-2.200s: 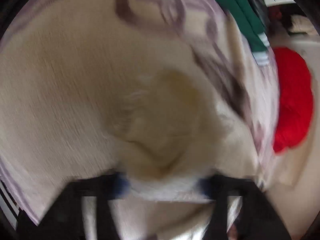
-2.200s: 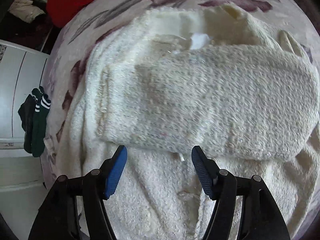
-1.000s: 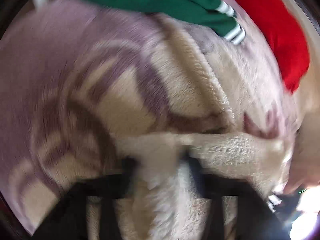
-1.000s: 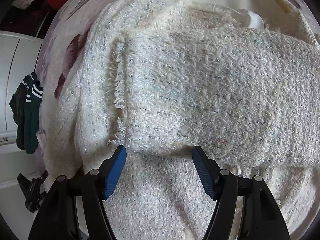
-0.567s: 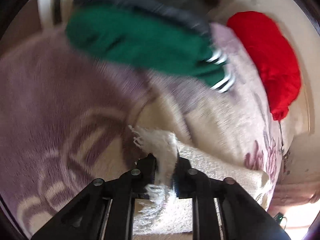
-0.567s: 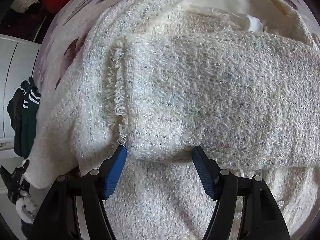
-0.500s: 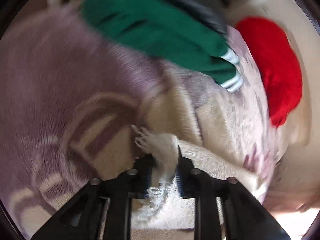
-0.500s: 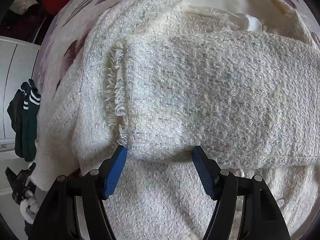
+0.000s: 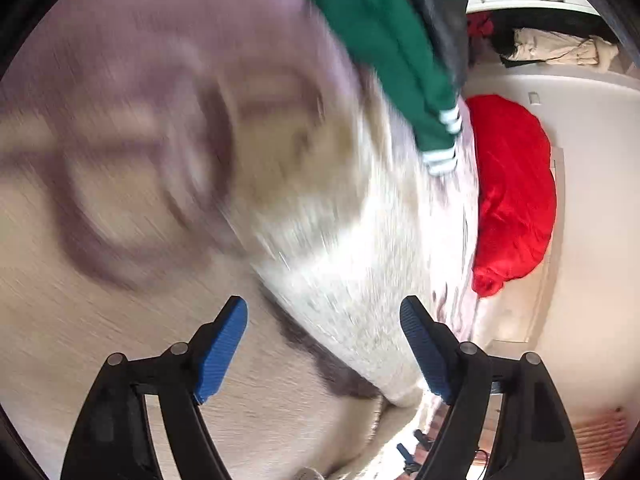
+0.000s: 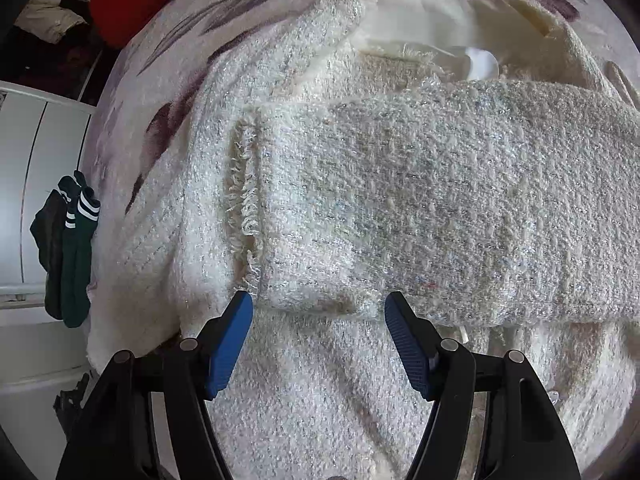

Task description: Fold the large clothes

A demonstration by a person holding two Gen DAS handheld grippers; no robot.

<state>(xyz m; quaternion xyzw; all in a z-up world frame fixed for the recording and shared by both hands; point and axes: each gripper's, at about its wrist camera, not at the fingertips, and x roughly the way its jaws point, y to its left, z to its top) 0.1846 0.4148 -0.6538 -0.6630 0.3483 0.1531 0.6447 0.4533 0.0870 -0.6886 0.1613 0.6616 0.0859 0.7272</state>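
The cream jacket (image 10: 400, 200) lies spread on the flowered blanket (image 10: 168, 52), one sleeve (image 10: 440, 216) folded across its chest. Above the sleeve's fringed cuff, the right gripper (image 10: 318, 336) hangs spread, empty. The left gripper (image 9: 324, 344), jaws just opened, holds nothing, apparently having released the jacket's edge.

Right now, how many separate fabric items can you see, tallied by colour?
Cream or white: 1, the fuzzy garment being folded
Green with white stripes: 1, green garment
Red: 1, red bundle
Purple floral: 1, the blanket underneath
Beige: 1, crumpled cloth far off
Total: 5
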